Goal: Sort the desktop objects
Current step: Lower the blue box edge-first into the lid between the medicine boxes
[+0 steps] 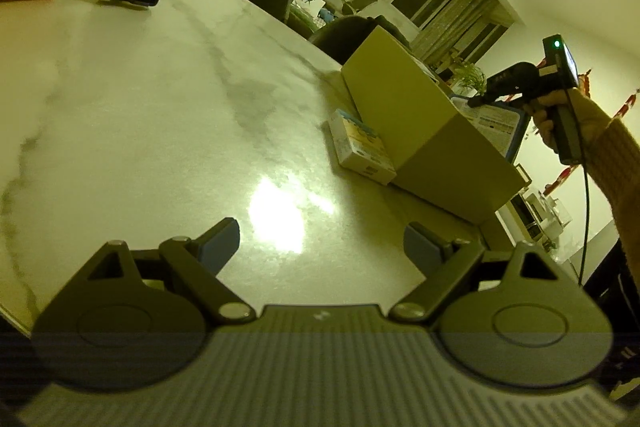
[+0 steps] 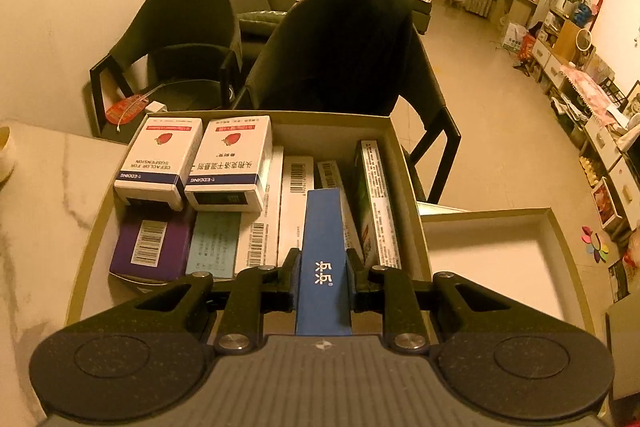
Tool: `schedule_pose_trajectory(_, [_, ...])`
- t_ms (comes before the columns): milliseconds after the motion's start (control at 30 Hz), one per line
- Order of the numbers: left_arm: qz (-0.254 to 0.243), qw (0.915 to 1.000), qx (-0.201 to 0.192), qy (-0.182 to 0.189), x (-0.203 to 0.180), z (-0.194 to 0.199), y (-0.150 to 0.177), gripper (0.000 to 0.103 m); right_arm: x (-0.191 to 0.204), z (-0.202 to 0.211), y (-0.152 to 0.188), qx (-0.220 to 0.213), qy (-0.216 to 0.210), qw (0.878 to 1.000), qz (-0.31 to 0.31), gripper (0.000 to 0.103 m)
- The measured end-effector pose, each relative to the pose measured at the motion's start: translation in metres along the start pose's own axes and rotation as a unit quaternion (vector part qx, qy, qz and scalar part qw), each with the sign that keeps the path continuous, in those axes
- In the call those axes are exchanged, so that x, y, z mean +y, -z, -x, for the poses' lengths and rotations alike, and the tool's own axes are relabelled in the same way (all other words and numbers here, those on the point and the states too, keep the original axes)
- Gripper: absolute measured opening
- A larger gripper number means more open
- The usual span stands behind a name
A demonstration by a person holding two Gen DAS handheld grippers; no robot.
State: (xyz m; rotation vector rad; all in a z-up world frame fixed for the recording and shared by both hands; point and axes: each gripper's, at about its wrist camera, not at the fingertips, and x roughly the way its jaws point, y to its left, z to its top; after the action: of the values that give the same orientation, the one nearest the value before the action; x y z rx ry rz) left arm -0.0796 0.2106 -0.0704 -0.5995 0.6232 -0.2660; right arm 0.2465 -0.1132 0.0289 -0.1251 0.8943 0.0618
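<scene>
Left wrist view skims low across the table; right looks steeply, closely into the shared cardboard box.

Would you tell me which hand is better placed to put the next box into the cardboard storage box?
Right. The right gripper is already shut on the blue box directly above the cardboard storage box. The left gripper hangs open and empty over bare table.

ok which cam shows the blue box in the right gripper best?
Right wrist view: the blue box sits clamped between the right gripper's pads, dead centre, over the open cardboard box. The left wrist view shows only that gripper's body and the hand holding it beyond the cardboard box; the blue box is not visible there.
</scene>
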Motion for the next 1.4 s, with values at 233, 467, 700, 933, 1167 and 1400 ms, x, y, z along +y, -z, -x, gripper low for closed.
schedule_pose_trajectory(233, [0.001,1.0,-0.001,-0.001,0.001,0.003,-0.001,0.09,-0.007,-0.009,0.006,0.006,-0.008,1.0,-0.025,0.024])
schedule_pose_trajectory(467, [-0.002,1.0,0.002,-0.006,-0.001,0.0,-0.004,0.09,-0.018,-0.024,0.01,-0.017,-0.03,0.998,-0.056,0.024])
schedule_pose_trajectory(700, [-0.003,1.0,0.004,-0.007,-0.003,-0.004,-0.005,0.09,-0.017,-0.028,0.001,-0.043,-0.027,0.997,-0.057,0.024])
schedule_pose_trajectory(933, [-0.003,1.0,0.006,-0.004,-0.006,-0.009,-0.007,0.09,-0.018,-0.038,0.003,-0.039,-0.022,0.997,-0.057,0.024])
schedule_pose_trajectory(1167, [-0.003,0.9999,0.011,-0.007,-0.006,-0.014,-0.01,0.09,-0.022,-0.061,0.006,-0.033,-0.032,0.996,-0.076,0.025])
schedule_pose_trajectory(1400, [-0.011,0.9998,0.018,-0.006,-0.012,-0.023,-0.012,0.09,-0.021,-0.071,0.0,-0.035,-0.031,0.997,-0.058,0.025])
